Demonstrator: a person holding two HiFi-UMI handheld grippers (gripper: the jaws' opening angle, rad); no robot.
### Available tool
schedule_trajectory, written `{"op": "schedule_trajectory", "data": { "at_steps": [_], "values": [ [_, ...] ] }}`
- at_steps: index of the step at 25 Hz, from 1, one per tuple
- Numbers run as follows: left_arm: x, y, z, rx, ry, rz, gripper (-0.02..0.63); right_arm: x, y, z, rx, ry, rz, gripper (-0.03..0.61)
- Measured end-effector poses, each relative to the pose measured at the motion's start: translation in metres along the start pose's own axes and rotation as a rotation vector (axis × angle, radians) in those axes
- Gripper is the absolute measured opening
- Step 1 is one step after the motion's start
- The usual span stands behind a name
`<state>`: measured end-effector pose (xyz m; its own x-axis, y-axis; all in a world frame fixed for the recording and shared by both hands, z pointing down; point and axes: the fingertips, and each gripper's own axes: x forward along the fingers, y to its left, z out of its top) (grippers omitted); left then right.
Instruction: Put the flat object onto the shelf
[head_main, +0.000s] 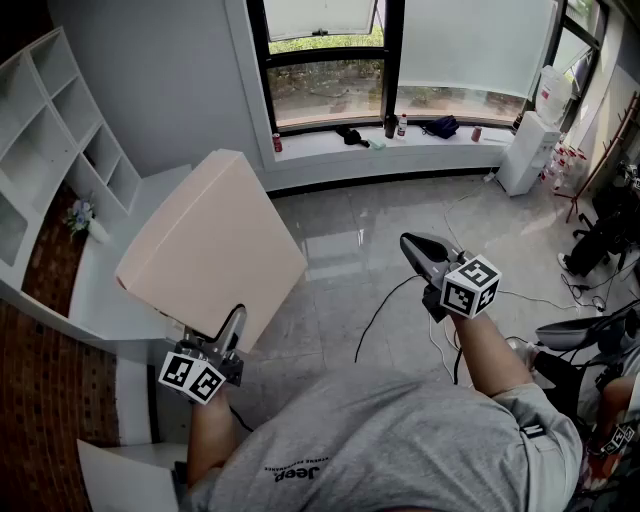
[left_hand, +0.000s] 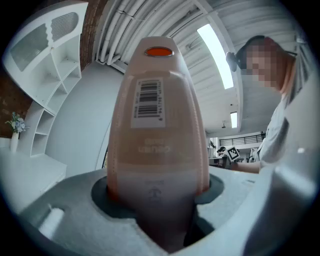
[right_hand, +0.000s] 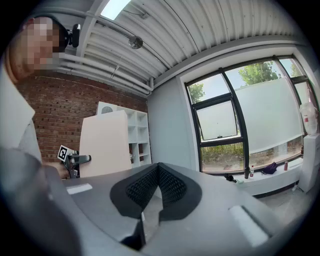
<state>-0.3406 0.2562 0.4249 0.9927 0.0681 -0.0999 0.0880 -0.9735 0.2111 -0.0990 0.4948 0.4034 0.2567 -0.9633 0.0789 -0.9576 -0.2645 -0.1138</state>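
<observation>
flat box (head_main: 210, 250) stands on edge in mid-air, long axis close to upright, top leaning a little. broad face turned toward the right gripper (head_main: 410, 242). it hangs just beside the white ledge (head_main: 100, 295) below the shelf unit (head_main: 55, 130), over the floor. not on the shelf yet.

look: pale pink, thin, plain face. the narrow edge carries a barcode label (left_hand: 147, 102) and an orange sticker (left_hand: 159, 51) near its top.

left gripper (head_main: 232, 325): forearm low and forward, jaws clamped on the box's lower edge, edge seated deep between the pads.

right gripper: forearm stretched ahead, tool level, aimed at the window and well apart from the box. jaws closed tip to tip, nothing between them.
</observation>
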Motion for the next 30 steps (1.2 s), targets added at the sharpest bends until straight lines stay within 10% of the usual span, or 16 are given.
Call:
{"op": "schedule_trajectory", "data": {
  "at_steps": [30],
  "values": [
    [0.087, -0.057, -0.021, -0.009, -0.003, 0.001, 0.285, -0.035, -0.08, 0.018, -0.008, -0.01, 0.041, 0.005]
  ]
}}
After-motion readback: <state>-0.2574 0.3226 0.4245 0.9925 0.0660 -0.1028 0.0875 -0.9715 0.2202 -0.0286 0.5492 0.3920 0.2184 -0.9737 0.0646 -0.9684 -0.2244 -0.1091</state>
